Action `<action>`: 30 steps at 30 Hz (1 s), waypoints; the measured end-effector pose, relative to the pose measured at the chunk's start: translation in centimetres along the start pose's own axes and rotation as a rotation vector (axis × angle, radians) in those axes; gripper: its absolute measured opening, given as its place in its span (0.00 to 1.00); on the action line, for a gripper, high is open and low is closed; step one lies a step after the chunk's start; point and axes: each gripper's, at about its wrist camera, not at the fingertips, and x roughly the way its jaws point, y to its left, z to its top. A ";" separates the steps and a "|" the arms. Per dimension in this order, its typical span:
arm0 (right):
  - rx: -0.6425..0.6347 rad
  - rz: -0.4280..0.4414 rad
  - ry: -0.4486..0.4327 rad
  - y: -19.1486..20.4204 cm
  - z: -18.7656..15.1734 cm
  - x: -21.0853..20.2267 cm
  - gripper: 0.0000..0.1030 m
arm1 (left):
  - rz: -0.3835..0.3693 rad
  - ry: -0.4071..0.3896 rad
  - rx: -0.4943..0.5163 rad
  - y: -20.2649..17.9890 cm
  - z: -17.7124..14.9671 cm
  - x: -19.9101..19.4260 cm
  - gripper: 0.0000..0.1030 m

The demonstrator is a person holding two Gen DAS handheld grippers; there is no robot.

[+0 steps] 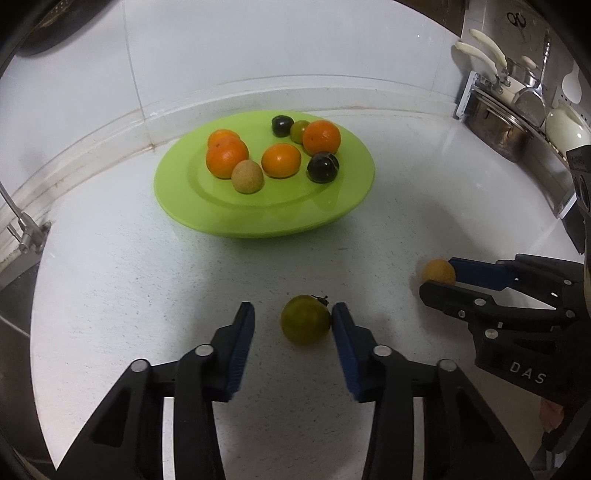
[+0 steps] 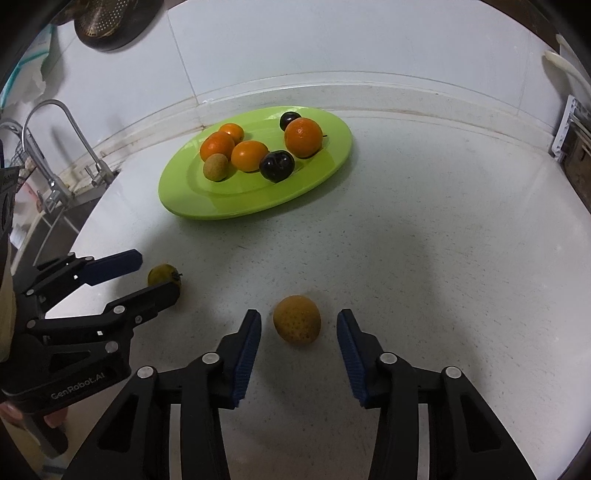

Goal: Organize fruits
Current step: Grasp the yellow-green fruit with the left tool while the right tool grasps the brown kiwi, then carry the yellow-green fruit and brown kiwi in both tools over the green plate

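Observation:
A green plate (image 1: 325,210) (image 2: 177,199) at the back of the white counter holds several oranges, two dark plums, a tan round fruit and a small green fruit. My left gripper (image 1: 293,317) (image 2: 157,273) is open around a green-yellow tomato-like fruit (image 1: 304,319) (image 2: 162,275) on the counter; the right finger touches it. My right gripper (image 2: 298,321) (image 1: 437,277) is open around a yellow-orange speckled fruit (image 2: 297,319) (image 1: 439,271) on the counter, with gaps on both sides.
A faucet (image 2: 55,147) and sink lie at the left edge. A dish rack with pots and utensils (image 1: 517,110) stands at the back right. A tiled wall runs behind the plate. A colander (image 2: 99,22) hangs on the wall.

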 end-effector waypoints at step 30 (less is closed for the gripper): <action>-0.055 0.038 -0.104 1.9 1.1 -3.8 0.27 | -0.008 -0.107 -0.017 -0.1 0.5 -5.1 0.27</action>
